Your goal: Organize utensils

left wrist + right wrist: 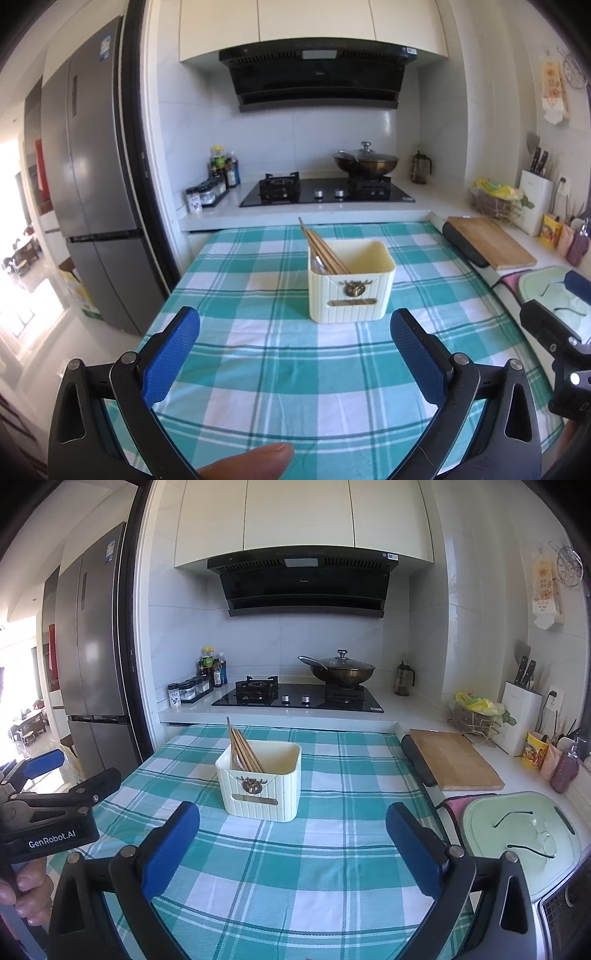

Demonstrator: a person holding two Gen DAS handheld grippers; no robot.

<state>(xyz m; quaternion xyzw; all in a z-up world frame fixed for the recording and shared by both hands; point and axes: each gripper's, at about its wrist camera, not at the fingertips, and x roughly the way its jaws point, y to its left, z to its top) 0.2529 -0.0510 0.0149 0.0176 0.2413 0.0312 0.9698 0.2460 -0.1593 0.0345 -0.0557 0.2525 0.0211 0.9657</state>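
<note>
Two empty claws face a utensil holder on a checked tabletop.
Left claw (295,354) and right claw (293,843) gape wide; the cream holder (351,282), chopsticks (323,249) inside, stands mid-cloth.

The utensil holder (351,284) stands on the tablecloth (258,369), toward its far half; chopsticks (321,247) lean in the holder's left part, tips rising past its rim toward the far left; a spoon (320,263) lies in the same part, beneath them. The left gripper (295,354) hangs over the near cloth, before the holder, fingers spread wide; the right gripper (291,845) does likewise, to the right of the left one. Behind the cloth runs the counter with the stove (327,190); the wok (366,162) sits on its right burner; bottles (223,170) stand left of the stove. The cutting board (452,758) lies right of the cloth; the refrigerator (92,184) stands at far left.
</note>
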